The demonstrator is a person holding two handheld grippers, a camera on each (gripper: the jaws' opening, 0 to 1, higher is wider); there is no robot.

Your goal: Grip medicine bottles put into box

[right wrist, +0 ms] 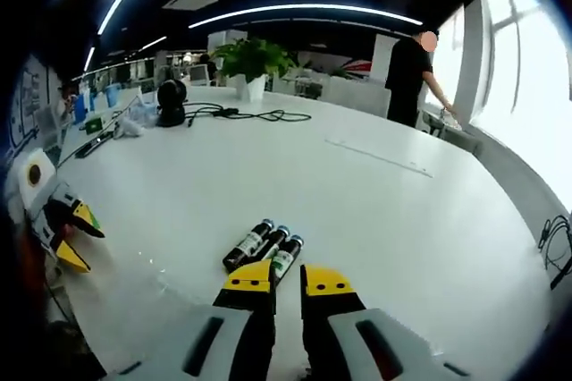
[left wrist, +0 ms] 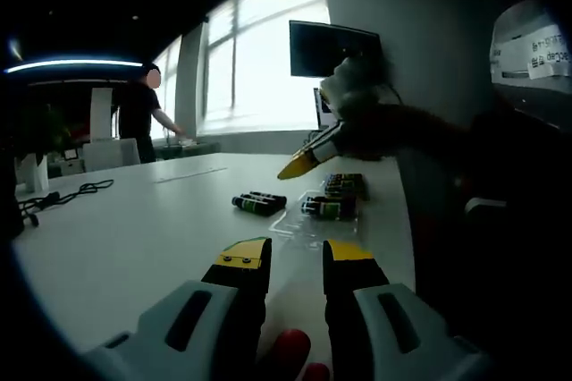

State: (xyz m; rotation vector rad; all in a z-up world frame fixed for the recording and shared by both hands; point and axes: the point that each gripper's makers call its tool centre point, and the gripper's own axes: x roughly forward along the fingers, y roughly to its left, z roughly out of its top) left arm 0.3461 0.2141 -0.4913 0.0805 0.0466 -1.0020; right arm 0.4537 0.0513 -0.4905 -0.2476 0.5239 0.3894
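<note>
Three small bottles (right wrist: 264, 247) at twelve o'clock of the empty, parted right gripper (right wrist: 286, 281) (light, slick): pinch mid-body.

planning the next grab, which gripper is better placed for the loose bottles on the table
Right, probably. The right gripper sits open just short of the three loose medicine bottles, jaws pointing at them. The left gripper is open too, but farther back from them, nearer the clear tray.
</note>
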